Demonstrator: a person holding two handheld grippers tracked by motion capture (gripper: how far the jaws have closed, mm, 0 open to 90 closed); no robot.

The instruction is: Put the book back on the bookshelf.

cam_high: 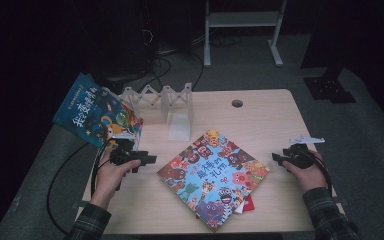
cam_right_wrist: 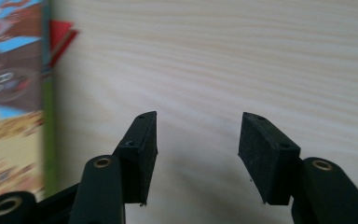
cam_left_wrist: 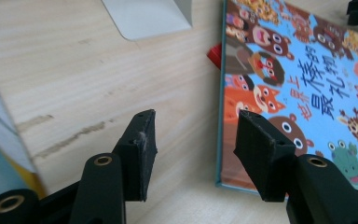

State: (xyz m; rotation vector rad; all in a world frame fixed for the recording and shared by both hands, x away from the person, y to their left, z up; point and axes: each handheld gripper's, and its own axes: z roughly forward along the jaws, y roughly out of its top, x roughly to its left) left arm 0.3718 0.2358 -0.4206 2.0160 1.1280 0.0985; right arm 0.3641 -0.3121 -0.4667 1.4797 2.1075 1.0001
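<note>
Mostly hidden under the colourful animal-cover picture book [cam_high: 214, 177]: a red item [cam_high: 248, 204], kind unclear. Blurred at the right gripper view's left edge, that book's cover [cam_right_wrist: 10, 93]. Cut off at the left gripper view's top, a white plastic stand [cam_left_wrist: 147, 16].

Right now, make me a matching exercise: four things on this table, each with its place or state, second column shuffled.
Things:
1. animal book
2. dark blue book
3. red book
4. rack

Places or states:
A. leans tilted at the table's far left
B. peeks out from under another book
C. lies flat in the middle, between the left gripper and right gripper
D. stands white at the far edge

Pairs: 1-C, 2-A, 3-B, 4-D
</note>
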